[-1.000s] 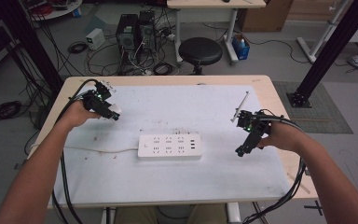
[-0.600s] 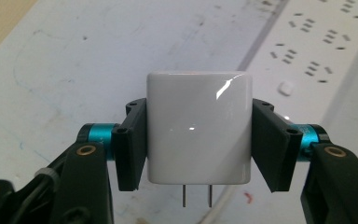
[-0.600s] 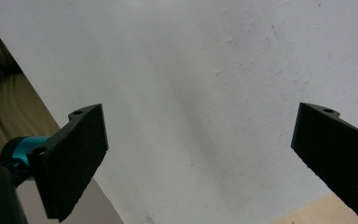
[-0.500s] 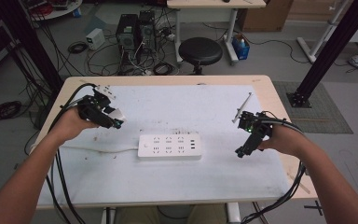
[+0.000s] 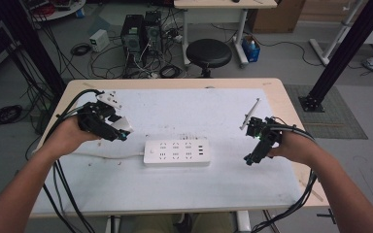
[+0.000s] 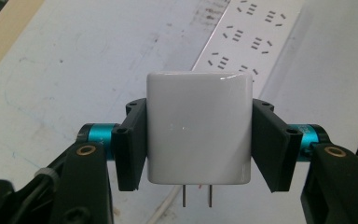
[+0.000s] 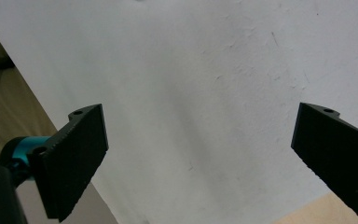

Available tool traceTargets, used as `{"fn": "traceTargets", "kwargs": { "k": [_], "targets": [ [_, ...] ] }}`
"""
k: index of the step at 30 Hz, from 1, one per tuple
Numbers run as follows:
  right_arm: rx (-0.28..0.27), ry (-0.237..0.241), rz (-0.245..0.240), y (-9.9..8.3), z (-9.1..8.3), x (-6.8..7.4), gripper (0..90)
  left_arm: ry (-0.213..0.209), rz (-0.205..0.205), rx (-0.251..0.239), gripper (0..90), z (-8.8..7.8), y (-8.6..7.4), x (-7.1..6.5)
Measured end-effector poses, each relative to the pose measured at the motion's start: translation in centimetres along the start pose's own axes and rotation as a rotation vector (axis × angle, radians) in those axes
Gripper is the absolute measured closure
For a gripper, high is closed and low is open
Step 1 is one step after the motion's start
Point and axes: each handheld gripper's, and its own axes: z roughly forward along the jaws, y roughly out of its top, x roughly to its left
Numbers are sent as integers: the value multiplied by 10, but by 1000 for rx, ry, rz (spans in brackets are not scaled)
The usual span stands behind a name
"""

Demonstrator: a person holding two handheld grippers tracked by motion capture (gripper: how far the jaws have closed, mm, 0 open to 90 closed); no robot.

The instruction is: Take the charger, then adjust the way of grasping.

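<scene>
My left gripper is shut on a white two-prong plug adapter, its metal prongs pointing toward the bottom of the left gripper view. In the high view that gripper hovers above the table just left of the white power strip, with the adapter at its tip. The strip lies beyond the adapter in the left gripper view. My right gripper stands open at the table's right side, and its jaws spread wide over bare white table with nothing between them.
The strip's white cord runs left along the table. A thin grey rod lies at the right rear. The table's wooden edge is close to the right hand. A black stool and computer cases stand behind the table.
My left gripper, with the adapter in it, has moved from the table's far left corner toward the power strip and nearer to me. The right gripper has stayed put.
</scene>
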Motion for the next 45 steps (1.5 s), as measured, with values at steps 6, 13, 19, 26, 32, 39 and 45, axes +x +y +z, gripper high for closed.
{"fn": "traceTargets", "kwargs": {
  "k": [6,13,19,26,32,39,45],
  "targets": [
    [-68,-22,33,0,-6,2,30,-22,38,-23,424,2,7,-9],
    [-163,-29,79,4,-13,7,30,-46,120,-42,424,4,19,-22],
    [-226,8,133,7,-14,12,30,-67,177,-79,424,9,26,-30],
    [-423,196,307,7,-12,13,30,-108,223,-120,424,30,34,-45],
    [-529,314,396,12,-10,19,30,-145,265,-149,424,47,40,-58],
    [-599,463,529,9,0,19,30,-188,285,-175,424,61,45,-66],
    [-606,527,615,9,7,19,31,-200,291,-180,424,69,49,-67]
  ]
}}
